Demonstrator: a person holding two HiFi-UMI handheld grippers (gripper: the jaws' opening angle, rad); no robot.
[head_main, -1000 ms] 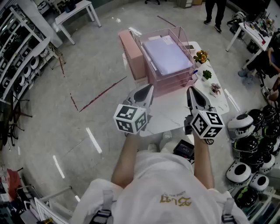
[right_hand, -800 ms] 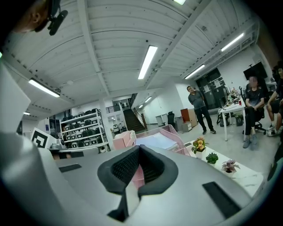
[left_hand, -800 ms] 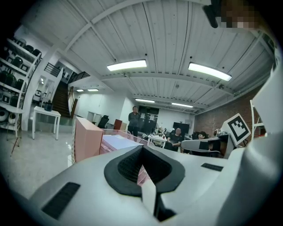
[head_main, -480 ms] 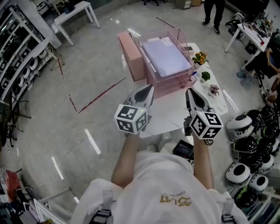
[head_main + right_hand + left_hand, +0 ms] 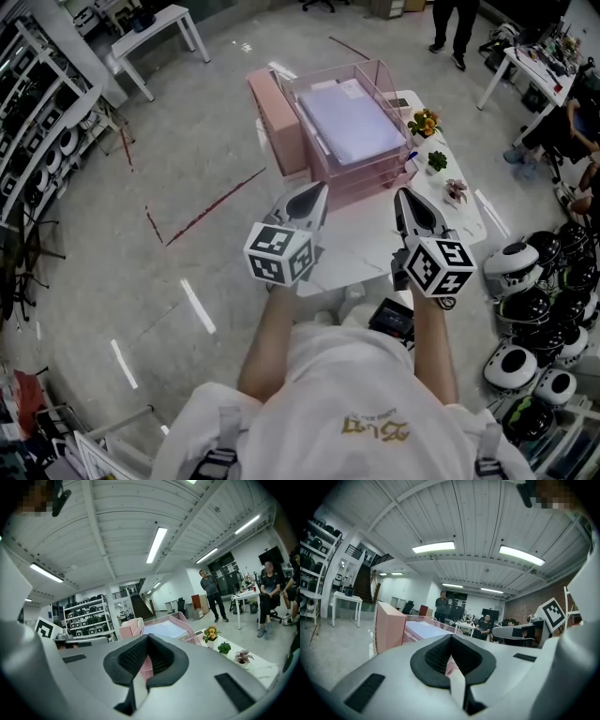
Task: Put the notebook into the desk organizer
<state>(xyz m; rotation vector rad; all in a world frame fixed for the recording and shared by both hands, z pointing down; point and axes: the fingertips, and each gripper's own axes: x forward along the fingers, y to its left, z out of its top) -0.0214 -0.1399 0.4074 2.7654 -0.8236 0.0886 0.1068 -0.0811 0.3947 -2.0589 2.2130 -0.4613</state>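
Holding left gripper (image 5: 320, 187), right gripper (image 5: 401, 193) shut and empty, I am facing organizer (image 5: 367, 178) just ahead; notebook (image 5: 352, 117) lying lengthwise in its top tray.

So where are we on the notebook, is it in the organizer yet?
Done, by the look of it: a lavender notebook lies flat in the top tray of the pink desk organizer. In hand: nothing. The left gripper and right gripper are both shut and empty, held over the near part of the white table, short of the organizer. Left: nothing visible, other than confirming it's the right notebook.
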